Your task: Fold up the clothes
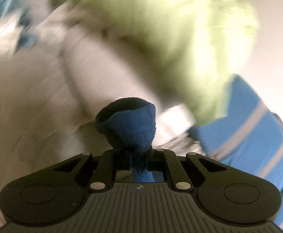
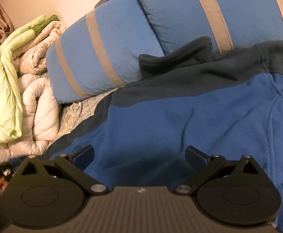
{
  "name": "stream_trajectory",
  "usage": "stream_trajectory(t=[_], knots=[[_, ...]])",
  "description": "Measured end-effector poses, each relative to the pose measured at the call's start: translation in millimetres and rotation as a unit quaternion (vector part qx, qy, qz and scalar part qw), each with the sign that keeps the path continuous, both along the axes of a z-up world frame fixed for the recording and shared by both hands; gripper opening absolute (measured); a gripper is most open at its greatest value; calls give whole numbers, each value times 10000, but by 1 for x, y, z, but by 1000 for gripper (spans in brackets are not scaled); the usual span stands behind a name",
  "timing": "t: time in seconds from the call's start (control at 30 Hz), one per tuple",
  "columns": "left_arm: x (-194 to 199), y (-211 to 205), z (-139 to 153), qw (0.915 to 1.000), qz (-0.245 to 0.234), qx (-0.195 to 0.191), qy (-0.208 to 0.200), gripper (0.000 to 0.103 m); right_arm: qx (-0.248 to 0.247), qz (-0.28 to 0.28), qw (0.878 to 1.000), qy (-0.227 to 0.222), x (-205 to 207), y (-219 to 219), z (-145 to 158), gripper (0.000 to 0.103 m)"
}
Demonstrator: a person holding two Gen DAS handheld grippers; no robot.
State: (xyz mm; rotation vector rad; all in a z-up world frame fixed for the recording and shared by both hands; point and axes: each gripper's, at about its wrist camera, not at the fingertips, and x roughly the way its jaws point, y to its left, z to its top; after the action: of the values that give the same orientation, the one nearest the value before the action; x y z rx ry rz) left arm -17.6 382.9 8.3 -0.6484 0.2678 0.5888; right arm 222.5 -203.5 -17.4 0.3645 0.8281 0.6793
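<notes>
A: Left wrist view first. We see the left gripper point(image 1: 136, 152) clamped on a bunch of the blue fleece point(image 1: 129, 122); its jaws are drawn nearly together at 6 o'clock, and the fabric bulges out in front of them as a rolled dark-edged lump just below the picture's centre.

B: Agreed. The rest is smeared by motion blur. We note a pale green bedding heap point(image 1: 180, 29) from 12 to 2 o'clock, a blue pillow with grey stripes point(image 1: 254, 120) at 4 o'clock, and the whitish bed cover point(image 1: 24, 97) from 8 to 10 o'clock. Blurred blue and white shapes at 10 o'clock we cannot identify.

A: Right wrist view. We see the right gripper point(image 2: 139, 155) with its jaws spread wide apart at 6 o'clock, nothing pinched between them. Whether the tips touch the cloth we cannot tell.

B: The fleece lies spread on the bed under and ahead of that gripper, filling the frame from 3 to 7 o'clock, with a navy band running along its upper edge. Two striped pillows sit above it, from 11 to 2 o'clock; the navy edge rests against them.

A: At 9 o'clock, we log a rolled pale quilt point(image 2: 38, 104) with the green bedding draped over it.
</notes>
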Motion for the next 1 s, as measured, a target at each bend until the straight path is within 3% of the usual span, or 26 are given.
stream_trajectory(t=[0.2,0.53,1.0], knots=[[17,-62,56,9921,-832,928,-120,11,6,-86,9999,113,2,-2,-4,103],[72,-126,119,9689,-1853,1607,-325,11,6,-48,9997,222,5,-1,-8,103],[156,-193,153,9436,-2617,1975,-463,10,-119,68,9999,62,2,4,-5,103]])
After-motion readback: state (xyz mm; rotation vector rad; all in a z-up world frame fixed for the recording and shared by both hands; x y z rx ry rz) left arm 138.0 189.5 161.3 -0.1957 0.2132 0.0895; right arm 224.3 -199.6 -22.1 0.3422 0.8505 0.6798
